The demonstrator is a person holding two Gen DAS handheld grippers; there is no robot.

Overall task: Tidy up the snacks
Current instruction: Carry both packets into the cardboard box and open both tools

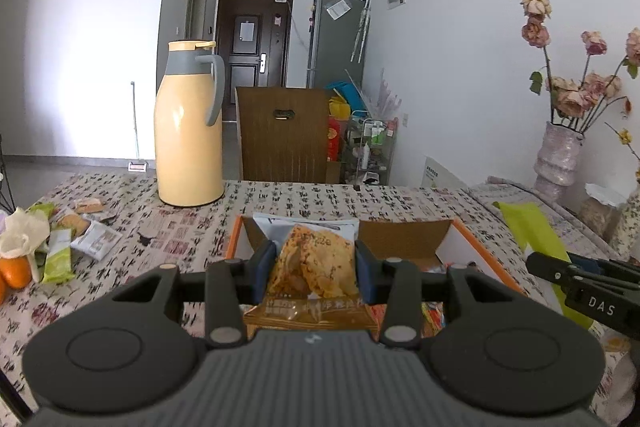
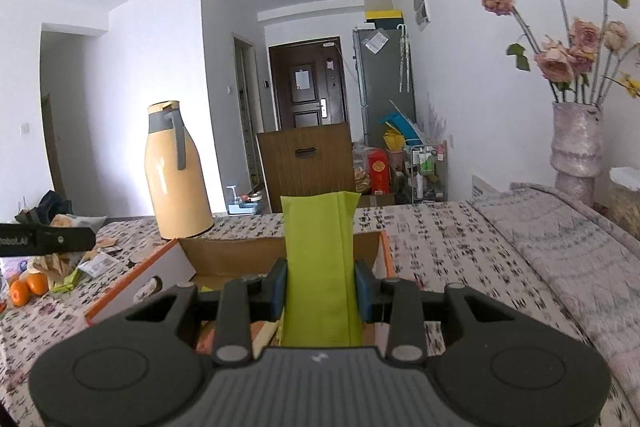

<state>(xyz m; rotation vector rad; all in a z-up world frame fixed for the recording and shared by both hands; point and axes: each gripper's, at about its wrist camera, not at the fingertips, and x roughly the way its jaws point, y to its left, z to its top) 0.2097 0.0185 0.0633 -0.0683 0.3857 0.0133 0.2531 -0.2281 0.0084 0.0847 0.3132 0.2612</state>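
While loose snack packets (image 1: 86,233) and oranges (image 1: 14,273) lie at the far left of the table (image 1: 280,203), the left gripper (image 1: 315,269) pinches a brown snack pack (image 1: 312,267) over the open cardboard box (image 1: 448,239). Just right of it, the right gripper (image 2: 320,291) clamps a green packet (image 2: 320,267) above the same box.

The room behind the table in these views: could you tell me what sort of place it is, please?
Most likely a lived-in apartment, at a dining table: a patterned tablecloth, a yellow thermos jug, a vase of dried roses, and a fridge beside the entrance door.
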